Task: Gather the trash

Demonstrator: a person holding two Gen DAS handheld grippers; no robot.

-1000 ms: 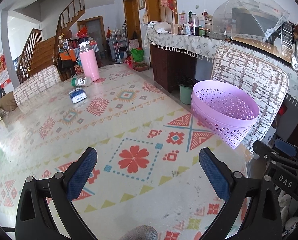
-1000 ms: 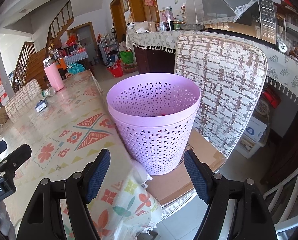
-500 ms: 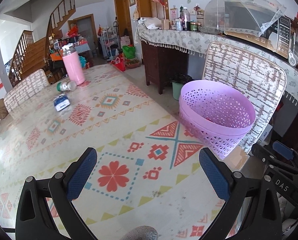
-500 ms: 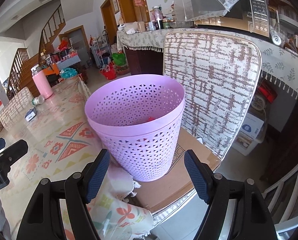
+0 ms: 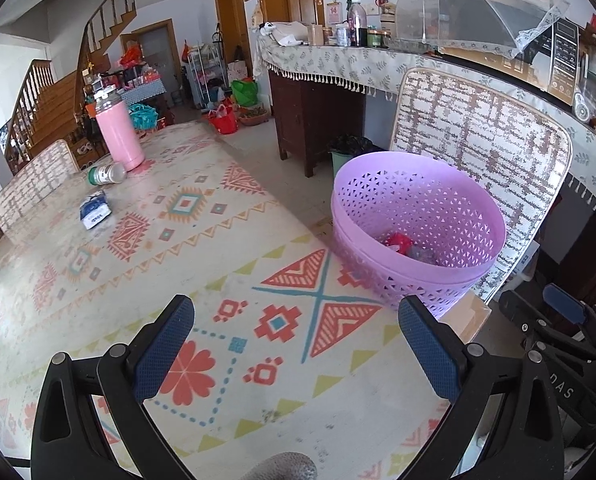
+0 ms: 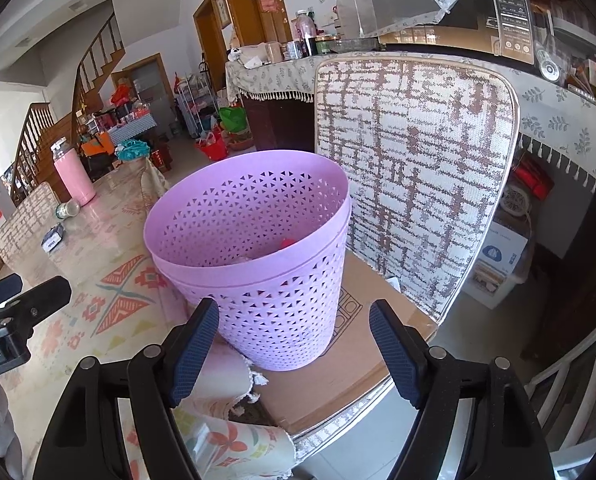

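firstly, left wrist view: the left tongs [image 5: 296, 350] are held wide open and empty above the bench [image 5: 218, 280]; a small bottle [image 5: 107, 173] and blue packet [image 5: 95, 210] lie far off, likely remaining trash. right wrist view: the right tongs [image 6: 294, 344] gape empty before the purple basket [image 6: 254, 276], set on a chair [image 6: 378, 372] beside the bench for easy dropping, red trash [image 6: 287, 243] inside.

Our left tongs [image 5: 296, 354] hang with both blue pads spread wide and nothing between them, over the patterned cloth of the worktop [image 5: 218, 264]. Just past the worktop's edge we see the purple perforated basket [image 5: 418, 236] holding a red wrapper [image 5: 398, 242] among other scraps. Far across the worktop a pink flask [image 5: 118, 136] stands upright, a small bottle [image 5: 107, 174] lies on its side beside it, and a blue-and-white packet [image 5: 95, 210] lies nearby.
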